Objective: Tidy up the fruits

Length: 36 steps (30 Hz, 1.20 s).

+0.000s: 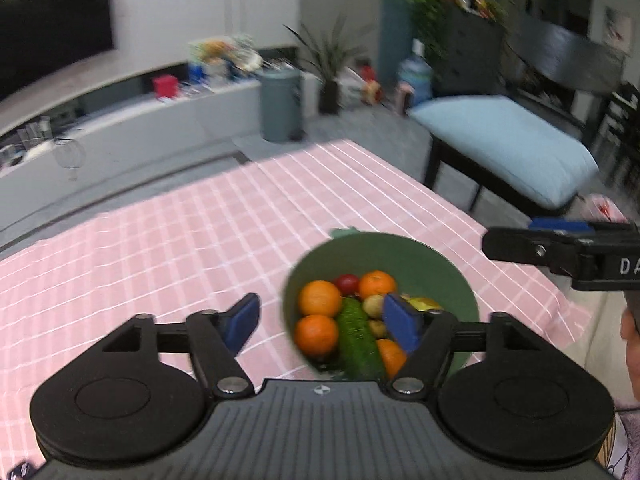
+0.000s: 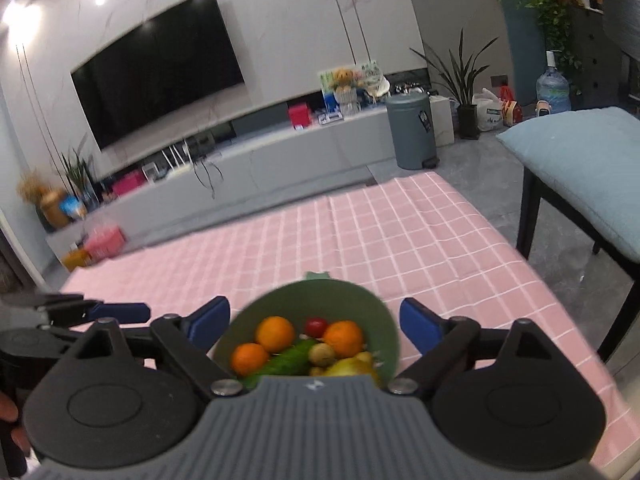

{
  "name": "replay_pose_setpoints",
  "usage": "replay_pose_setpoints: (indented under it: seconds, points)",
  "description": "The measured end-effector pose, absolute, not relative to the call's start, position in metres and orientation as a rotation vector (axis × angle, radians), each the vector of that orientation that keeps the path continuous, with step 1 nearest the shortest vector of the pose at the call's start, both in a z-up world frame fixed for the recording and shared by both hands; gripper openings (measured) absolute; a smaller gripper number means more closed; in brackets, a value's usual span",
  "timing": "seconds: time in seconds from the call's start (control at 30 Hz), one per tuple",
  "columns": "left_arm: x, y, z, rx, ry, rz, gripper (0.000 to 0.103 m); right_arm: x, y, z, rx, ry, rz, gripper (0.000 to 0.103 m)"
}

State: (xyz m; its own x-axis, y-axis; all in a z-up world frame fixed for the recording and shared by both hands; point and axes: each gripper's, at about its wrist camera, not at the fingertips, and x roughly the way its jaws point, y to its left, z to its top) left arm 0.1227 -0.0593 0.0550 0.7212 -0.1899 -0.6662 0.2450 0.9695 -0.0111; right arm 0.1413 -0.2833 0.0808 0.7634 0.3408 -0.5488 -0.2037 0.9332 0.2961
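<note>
1. The right tongs [image 2: 314, 322] are spread wide and grip nothing. They hang just above the near side of the bowl [image 2: 280, 300], one blue pad on each side of it, and I cannot see any touch. I judge this is a waiting pose over the fruit, before one piece is chosen.

2. The left tongs [image 1: 320, 320] are also spread and hold nothing. Their right pad [image 1: 402, 322] is over the inside of the bowl, in front of the fruit; the left pad is outside the bowl, over the cloth [image 1: 160, 240]. Whether the pad touches the fruit I cannot tell. The opening looks wide enough for one orange, so a reach for fruit seems likely.

3. The bowl is green and deep, and it stands on the surface under a pink checked cloth, at the near edge, close to the person. All the fruit is inside it; none lies on the cloth around it.

4. Inside the bowl:
   - a cucumber [image 1: 358, 340] lies long in the middle;
   - two oranges [image 1: 318, 320] are left of the cucumber, one behind the other;
   - a third orange [image 1: 376, 284] is at the far side, with a tomato [image 1: 347, 283] just beside it;
   - a fourth orange is at the near right of the cucumber;
   - small brownish fruits [image 2: 322, 354] and a yellow fruit [image 2: 348, 368] are right of the cucumber; their kind is too blurred to say.

5. Beyond the bowl the cloth carries nothing that I can see.
</note>
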Motion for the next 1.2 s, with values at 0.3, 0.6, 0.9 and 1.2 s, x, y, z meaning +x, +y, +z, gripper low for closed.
replay_pose_setpoints:
  seconds: [0.3,0.6,0.9,1.2]
  points:
    - [0.068,-0.024,0.044,0.03,0.663,-0.02,0.091,0.092,-0.24,0.057,0.181,0.651,0.283,0.089]
    - [0.047,-0.016,0.008,0.055,0.733,0.092,0.091,0.068,-0.223,0.028,0.09,0.66,0.254,0.089]
    - [0.042,-0.014,-0.003,0.027,0.765,0.101,0.091,0.061,-0.212,0.022,0.035,0.641,0.287,0.089]
    - [0.04,-0.013,-0.003,0.021,0.771,0.101,0.091,0.061,-0.21,0.021,0.025,0.637,0.295,0.089]
